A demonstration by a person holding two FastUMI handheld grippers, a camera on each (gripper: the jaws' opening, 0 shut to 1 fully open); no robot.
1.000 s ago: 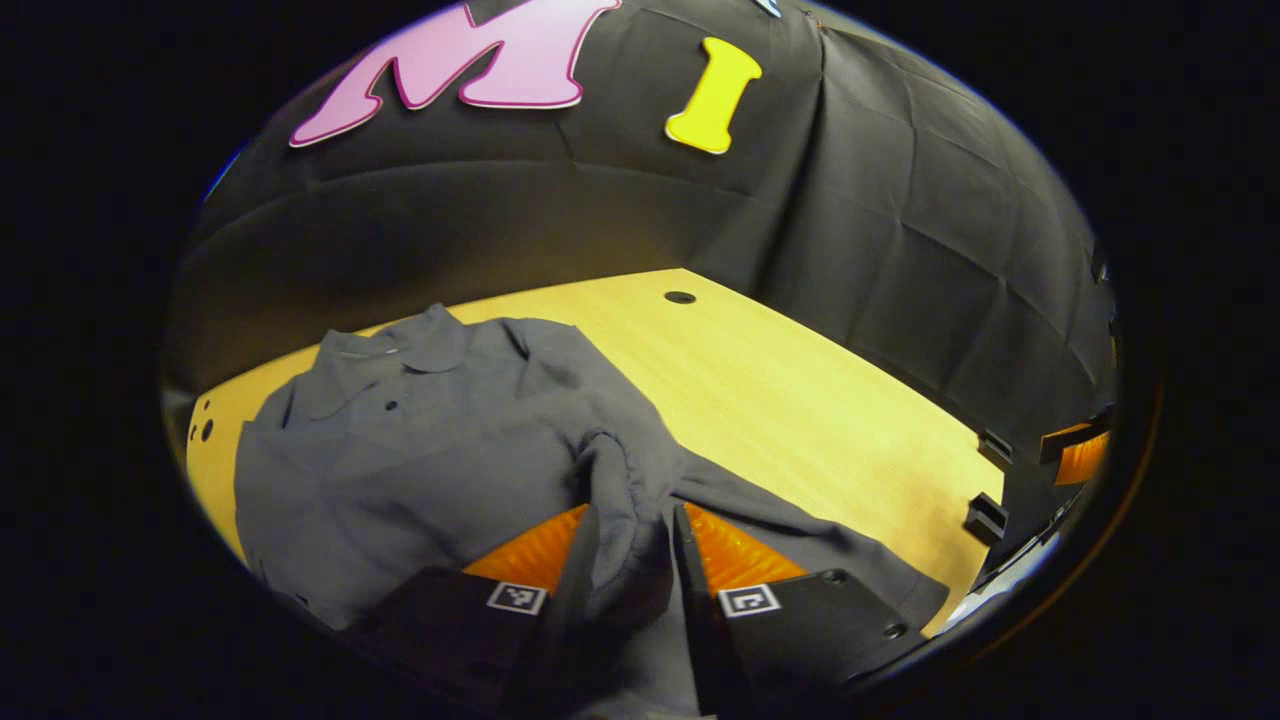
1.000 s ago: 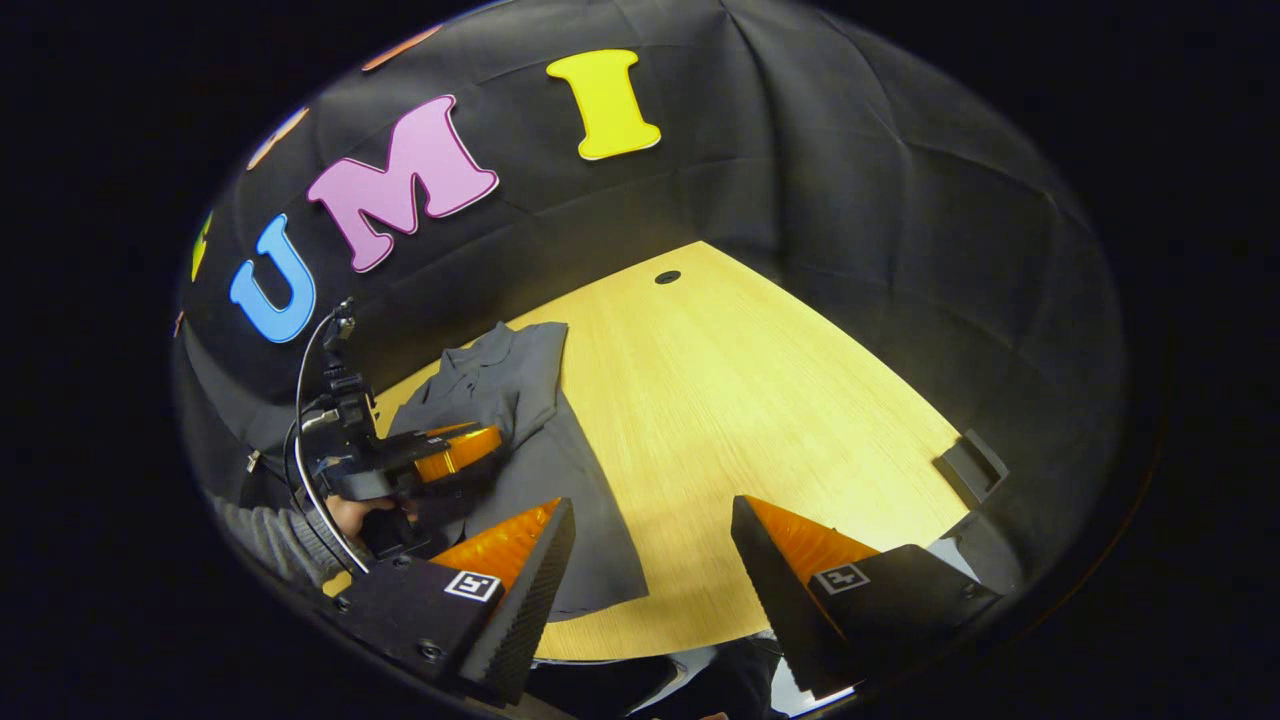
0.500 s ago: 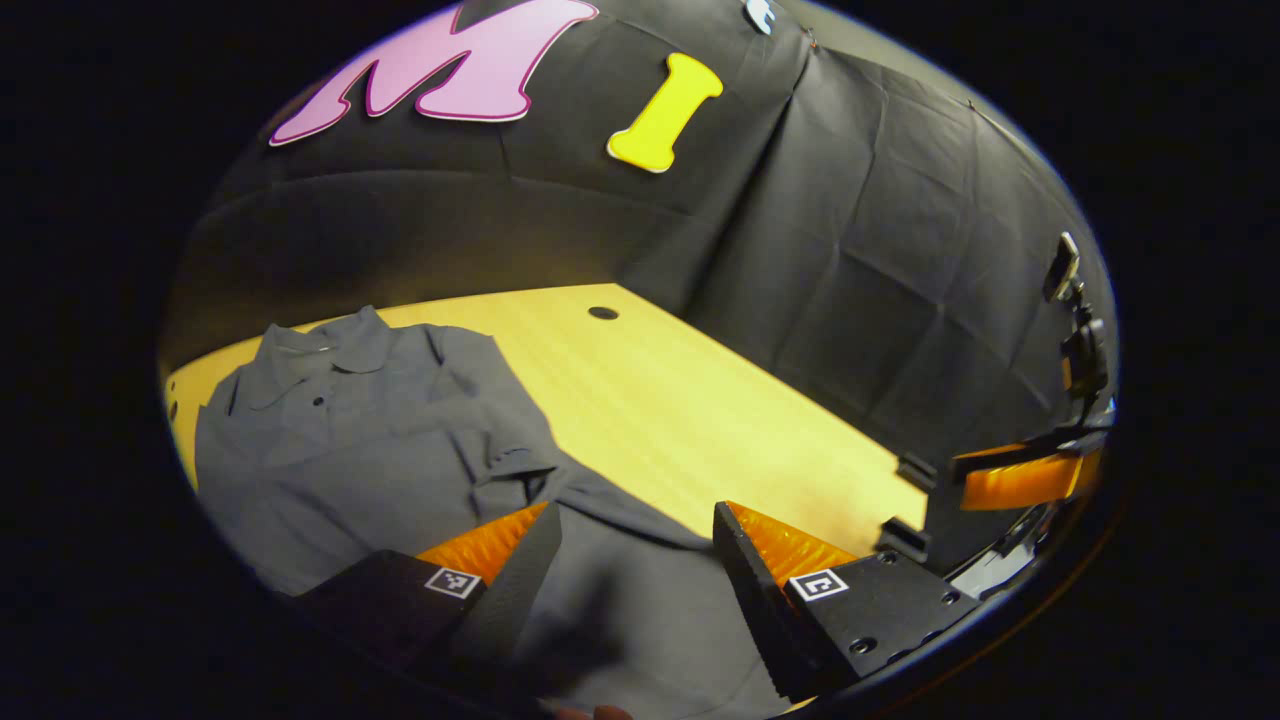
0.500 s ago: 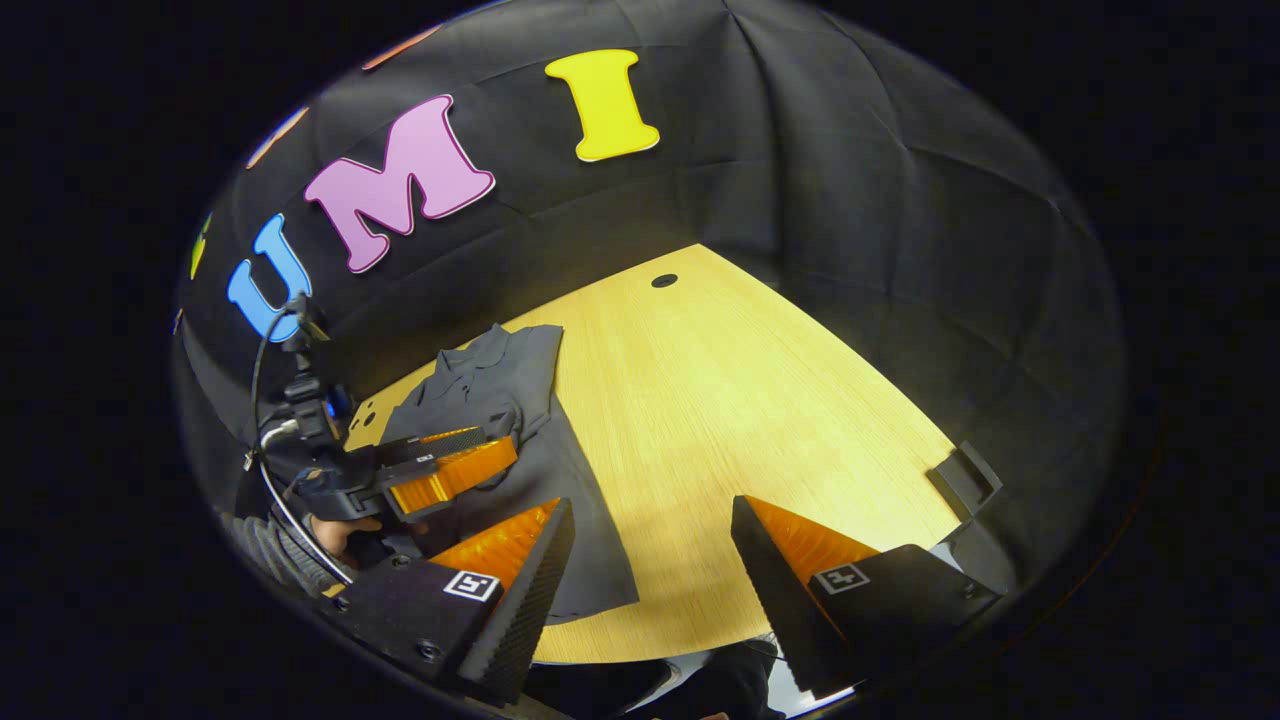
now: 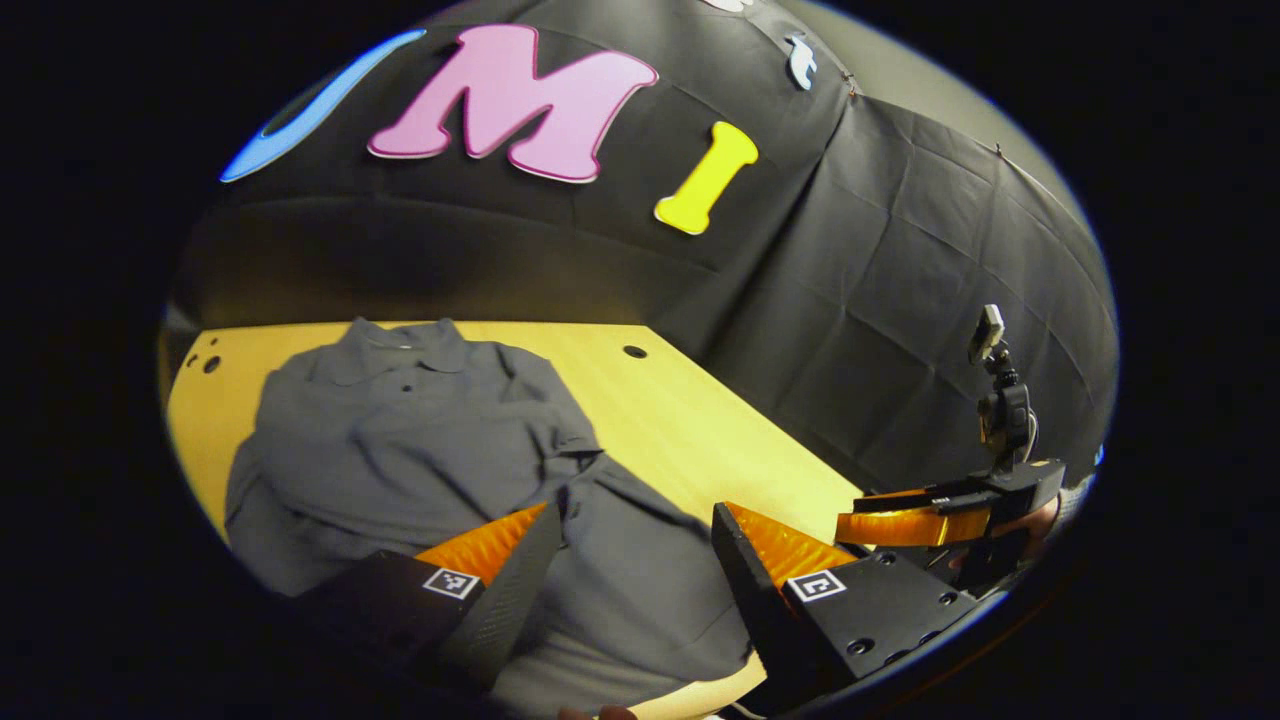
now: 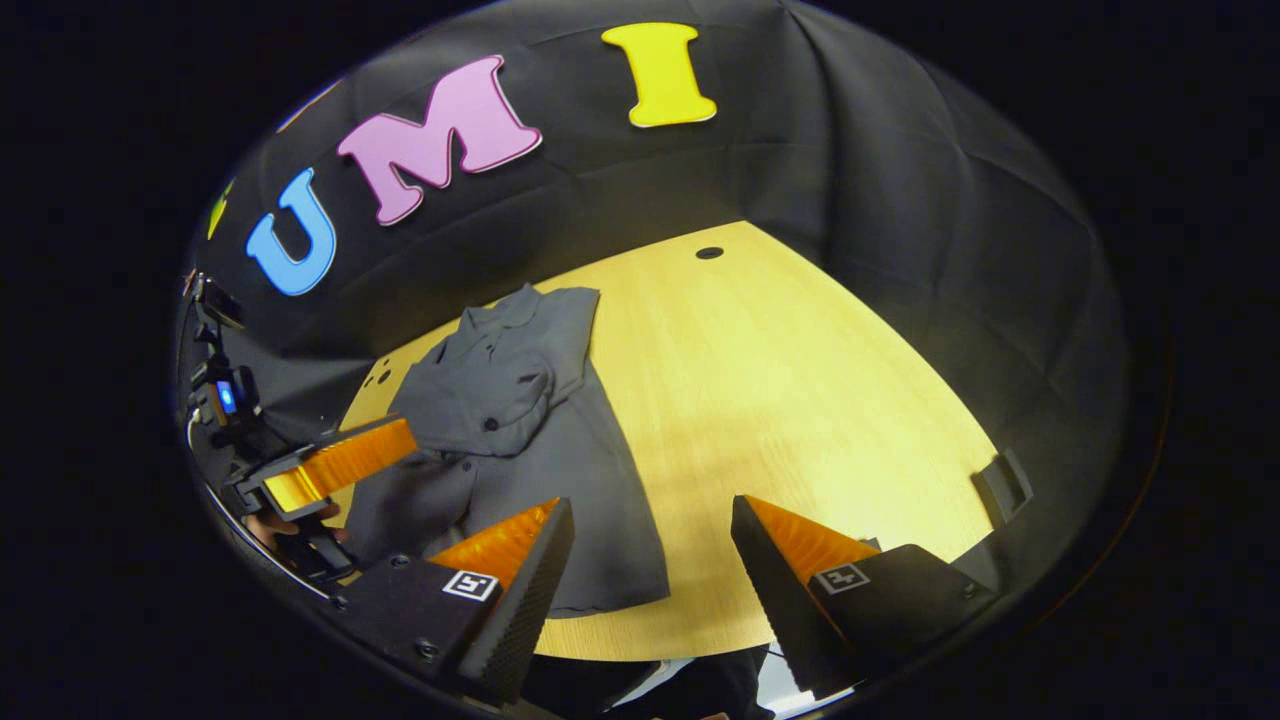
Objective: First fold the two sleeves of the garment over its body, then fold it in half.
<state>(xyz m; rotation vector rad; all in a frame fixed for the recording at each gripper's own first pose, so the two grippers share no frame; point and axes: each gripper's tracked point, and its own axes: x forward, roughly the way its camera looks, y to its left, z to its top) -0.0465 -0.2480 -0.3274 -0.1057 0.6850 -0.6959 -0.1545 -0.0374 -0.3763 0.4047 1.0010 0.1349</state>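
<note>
Released a second ago, the sleeve (image 5: 470, 450) is now lying across the garment (image 6: 520, 440) on the table (image 6: 800, 400); left gripper (image 5: 630, 560) and right gripper (image 6: 650, 560) are hovering spread, empty. Risk: gripping a single layer would be undoing the folded sleeves.
</note>
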